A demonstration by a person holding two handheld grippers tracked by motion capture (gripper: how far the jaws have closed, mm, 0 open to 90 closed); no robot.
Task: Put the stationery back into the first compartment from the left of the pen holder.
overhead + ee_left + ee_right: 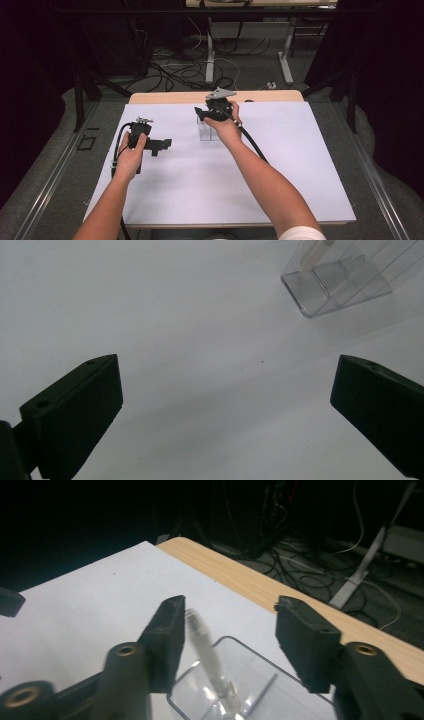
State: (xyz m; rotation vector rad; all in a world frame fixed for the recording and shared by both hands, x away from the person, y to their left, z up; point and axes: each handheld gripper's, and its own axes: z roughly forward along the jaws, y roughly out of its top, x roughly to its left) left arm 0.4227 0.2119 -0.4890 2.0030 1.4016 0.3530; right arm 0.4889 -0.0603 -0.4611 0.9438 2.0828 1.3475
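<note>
In clear plastic box (pixel 250 690), slim translucent pen (pixel 207 655), upright-ish.

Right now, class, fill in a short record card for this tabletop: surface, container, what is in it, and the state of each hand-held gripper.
Surface: white sheet on a wooden table
Container: clear plastic box, open-topped, standing on the sheet
Contents: a pale pen-like stick leaning inside the box
Right hand-held gripper: above the box, jaws apart, stick between them beside one jaw; whether it touches, unclear
Left hand-held gripper: open, nothing between the jaws, apart from the box
</note>
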